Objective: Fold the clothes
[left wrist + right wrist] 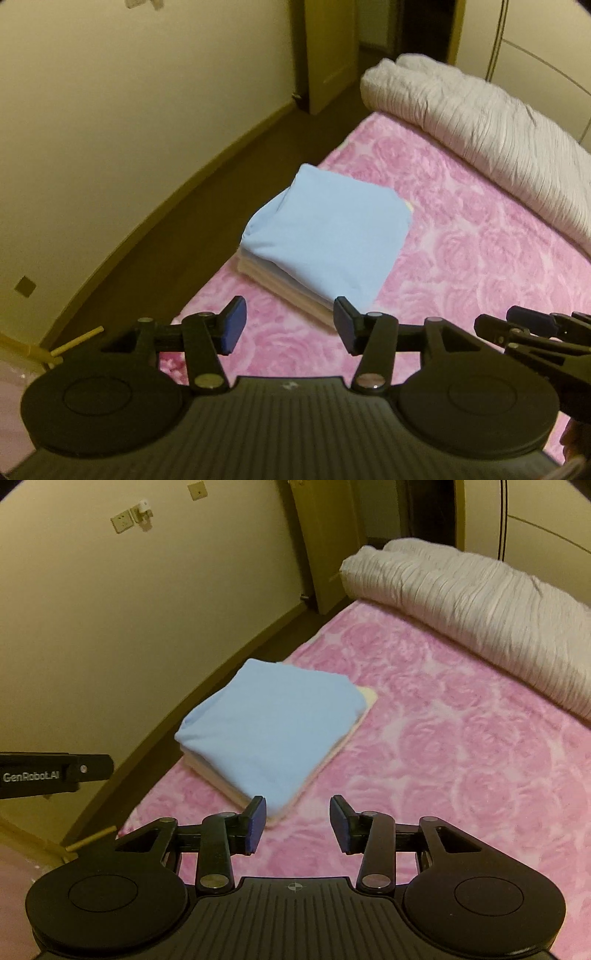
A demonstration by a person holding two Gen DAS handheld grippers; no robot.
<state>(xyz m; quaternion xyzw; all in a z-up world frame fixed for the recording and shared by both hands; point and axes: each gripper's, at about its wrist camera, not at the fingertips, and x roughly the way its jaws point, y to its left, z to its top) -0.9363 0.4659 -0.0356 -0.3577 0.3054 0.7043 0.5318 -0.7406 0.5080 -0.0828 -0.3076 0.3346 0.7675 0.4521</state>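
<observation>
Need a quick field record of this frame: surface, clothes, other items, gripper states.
surface: pink bed cover
clothes: folded blue garment on top of a cream stack, near the bed's edge
other: rolled white duvet at the far side
left gripper: open, empty
right gripper: open, empty

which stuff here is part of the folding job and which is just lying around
Part of the job:
blue folded garment
cream folded clothes under it
left gripper, open
right gripper, open

Just there:
pink rose blanket
rolled white quilt
wall socket
</observation>
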